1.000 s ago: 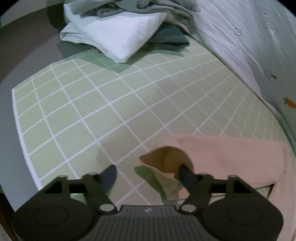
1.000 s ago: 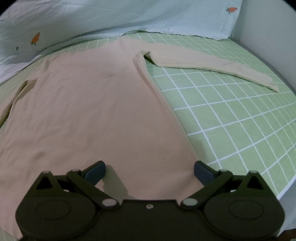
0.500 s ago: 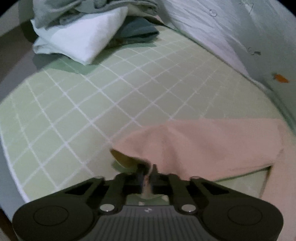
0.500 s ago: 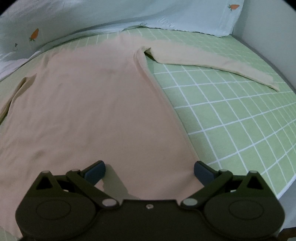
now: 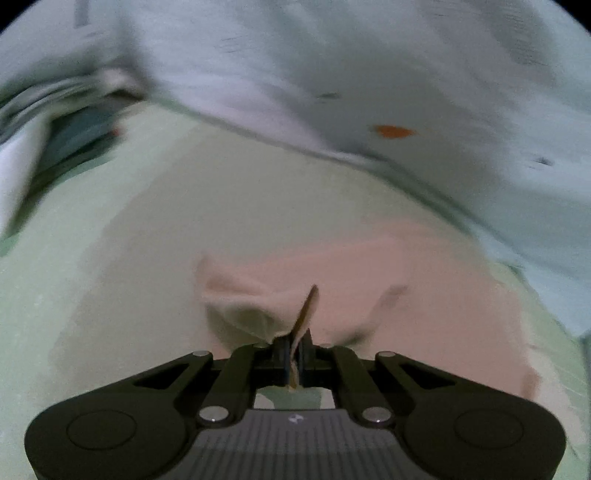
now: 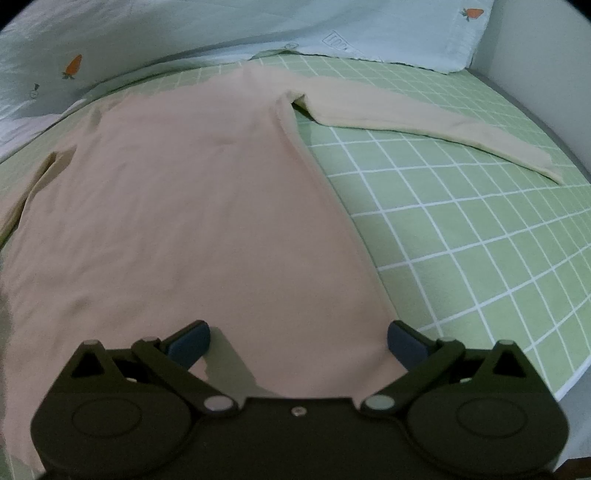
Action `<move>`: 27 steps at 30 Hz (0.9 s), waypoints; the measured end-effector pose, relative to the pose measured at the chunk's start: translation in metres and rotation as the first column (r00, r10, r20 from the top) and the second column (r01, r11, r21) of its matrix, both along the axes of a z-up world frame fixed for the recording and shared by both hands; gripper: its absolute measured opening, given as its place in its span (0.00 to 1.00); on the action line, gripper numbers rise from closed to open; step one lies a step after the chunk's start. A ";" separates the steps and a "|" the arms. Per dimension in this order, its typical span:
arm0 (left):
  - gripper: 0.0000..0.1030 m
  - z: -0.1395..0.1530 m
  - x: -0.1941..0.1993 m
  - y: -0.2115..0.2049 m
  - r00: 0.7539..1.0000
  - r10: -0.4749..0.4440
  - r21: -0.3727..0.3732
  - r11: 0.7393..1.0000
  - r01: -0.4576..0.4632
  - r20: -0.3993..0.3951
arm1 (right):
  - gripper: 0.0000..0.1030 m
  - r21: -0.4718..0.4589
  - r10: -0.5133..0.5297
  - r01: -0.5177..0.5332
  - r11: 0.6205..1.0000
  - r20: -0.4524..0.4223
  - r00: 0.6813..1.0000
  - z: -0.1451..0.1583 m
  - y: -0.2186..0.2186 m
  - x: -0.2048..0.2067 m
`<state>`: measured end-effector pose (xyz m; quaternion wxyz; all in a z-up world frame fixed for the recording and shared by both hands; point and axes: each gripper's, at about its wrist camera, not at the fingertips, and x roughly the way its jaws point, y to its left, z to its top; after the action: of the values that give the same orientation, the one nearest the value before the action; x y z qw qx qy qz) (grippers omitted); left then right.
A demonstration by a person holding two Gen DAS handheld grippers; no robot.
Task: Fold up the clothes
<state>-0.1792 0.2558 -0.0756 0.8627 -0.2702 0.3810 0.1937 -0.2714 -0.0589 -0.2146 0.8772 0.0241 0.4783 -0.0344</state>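
One peach long-sleeved top [image 6: 192,206] lies spread flat on the green checked bedsheet [image 6: 461,236], its neck toward the one pale blue carrot-print quilt [image 6: 207,26] that runs along the far side of the bed. Two sleeves show. The sleeve on the right [image 6: 424,125] stretches out straight across the sheet, away from the body of the top. The other sleeve [image 5: 280,295] is caught at its cuff end in the left gripper [image 5: 293,356], whose jaws are pressed together on a thin fold of the fabric, so that the cuff stands up in a small peak above the fingers. That view is heavily blurred; the sheet's grid cannot be made out there, and a pile of other clothes [image 5: 70,129] at the upper left is only a smear of white and dark teal, too unclear to count. The right gripper [image 6: 297,341] hangs over the hem of the top with its two blue-padded fingers [image 6: 188,341] spread wide, holding nothing; the hem lies between and below them.
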 end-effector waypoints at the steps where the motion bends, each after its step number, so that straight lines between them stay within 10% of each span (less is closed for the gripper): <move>1: 0.04 0.006 0.007 -0.010 0.999 -0.042 -0.004 0.999 0.042 0.020 | 1.00 0.000 0.000 0.000 1.000 0.001 1.000 0.000 0.000 0.000; 6: 0.17 0.030 0.036 -0.065 0.960 -0.270 0.012 0.963 0.270 0.077 | 1.00 0.003 0.003 -0.003 1.000 0.004 1.000 0.000 0.000 -0.001; 8: 0.59 0.029 0.039 -0.080 0.946 -0.318 0.033 0.948 0.317 0.058 | 1.00 0.005 0.005 -0.005 1.000 0.003 1.000 0.000 -0.001 -0.001; 10: 0.75 0.023 0.038 -0.090 0.942 -0.333 0.054 0.942 0.332 0.028 | 1.00 0.006 0.008 -0.008 1.000 -0.001 1.000 0.001 -0.001 0.000; 17: 0.79 -0.018 0.021 -0.077 0.952 -0.226 0.030 0.971 0.237 -0.206 | 1.00 -0.017 0.021 -0.021 1.000 -0.036 0.999 0.007 0.003 0.008; 27: 0.79 -0.071 -0.001 -0.049 0.898 -0.085 0.048 0.992 0.117 -0.432 | 1.00 0.069 0.179 -0.188 0.980 0.118 0.977 0.039 0.047 0.037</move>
<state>-0.1800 0.2069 -0.1463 0.7758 -0.1694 0.5677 0.2171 -0.2341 -0.0123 -0.1756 0.9001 0.0169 0.4301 0.0673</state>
